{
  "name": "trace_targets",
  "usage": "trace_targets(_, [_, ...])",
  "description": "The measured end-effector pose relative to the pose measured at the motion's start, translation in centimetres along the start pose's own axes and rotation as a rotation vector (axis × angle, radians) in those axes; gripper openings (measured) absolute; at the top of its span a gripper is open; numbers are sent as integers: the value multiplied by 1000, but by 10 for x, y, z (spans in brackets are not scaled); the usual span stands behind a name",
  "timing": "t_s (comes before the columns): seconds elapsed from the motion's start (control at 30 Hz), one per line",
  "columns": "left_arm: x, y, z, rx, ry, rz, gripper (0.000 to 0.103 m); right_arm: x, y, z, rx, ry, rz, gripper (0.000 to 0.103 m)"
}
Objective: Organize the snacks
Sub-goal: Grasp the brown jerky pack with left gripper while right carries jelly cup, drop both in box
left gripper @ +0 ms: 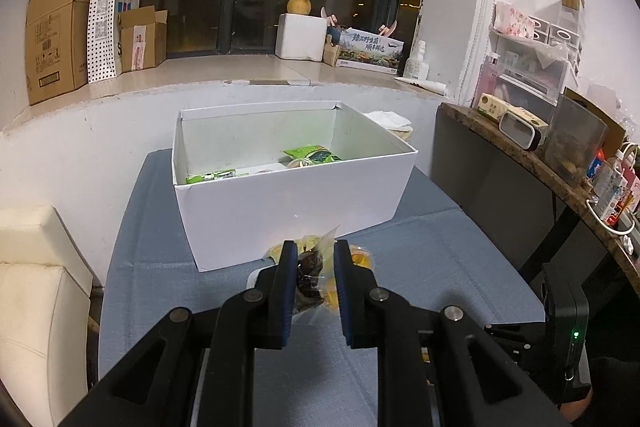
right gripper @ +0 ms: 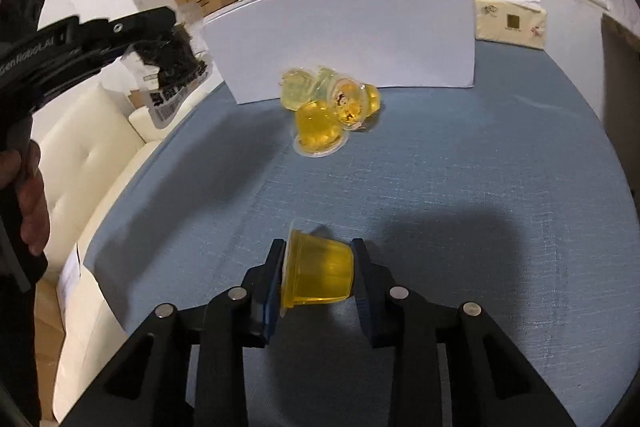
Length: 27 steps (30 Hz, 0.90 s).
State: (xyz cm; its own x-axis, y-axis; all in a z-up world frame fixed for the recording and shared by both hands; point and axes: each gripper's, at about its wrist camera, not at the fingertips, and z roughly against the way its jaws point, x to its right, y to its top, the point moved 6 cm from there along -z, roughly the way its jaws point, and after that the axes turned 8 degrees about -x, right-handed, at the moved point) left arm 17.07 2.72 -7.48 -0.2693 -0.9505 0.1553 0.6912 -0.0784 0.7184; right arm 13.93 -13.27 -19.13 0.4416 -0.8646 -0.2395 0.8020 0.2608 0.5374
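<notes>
My left gripper (left gripper: 311, 251) is shut on a clear packet of dark dried snack (left gripper: 309, 279) and holds it above the blue table, in front of the white box (left gripper: 288, 203). The box holds green snack packets (left gripper: 314, 154). In the right wrist view the left gripper (right gripper: 160, 27) shows at upper left with the packet (right gripper: 176, 67) hanging from it. My right gripper (right gripper: 318, 247) is shut on a yellow jelly cup (right gripper: 318, 273) lying on its side, just above the table. A cluster of yellow jelly cups (right gripper: 332, 107) lies against the box's near wall (right gripper: 340, 27).
A tissue pack (right gripper: 510, 21) sits right of the box. A cream sofa (right gripper: 92, 147) borders the table (right gripper: 480, 187) on the left. A cluttered dark desk (left gripper: 540, 155) stands to the right. Cardboard boxes (left gripper: 56, 35) line the windowsill behind.
</notes>
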Motion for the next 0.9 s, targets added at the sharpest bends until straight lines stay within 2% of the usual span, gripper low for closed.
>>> trace_targets(0.17, [3,7,5,16,-5,-8,21,1,12,24,63,-38,13,34])
trace_targets(0.3, [4,27,14,47,-13,-13,21,4,47,56,146,-68,35,34])
trace_targets(0.47, [3,76,25,112,-6,-31,21,12,116,95,259,-80,50,34])
trace_targets(0.57, [-5,108,17,128,-10,-27,21,14,163,104,310,-100,67,34])
trace_targets(0.73, [-21,146,-23,90,7,-22,21,23,238,84,302,-83,46,34])
trace_targets(0.9, [-43,153,-76,19,45,-4,21,41,268,40,236,-102,32,34])
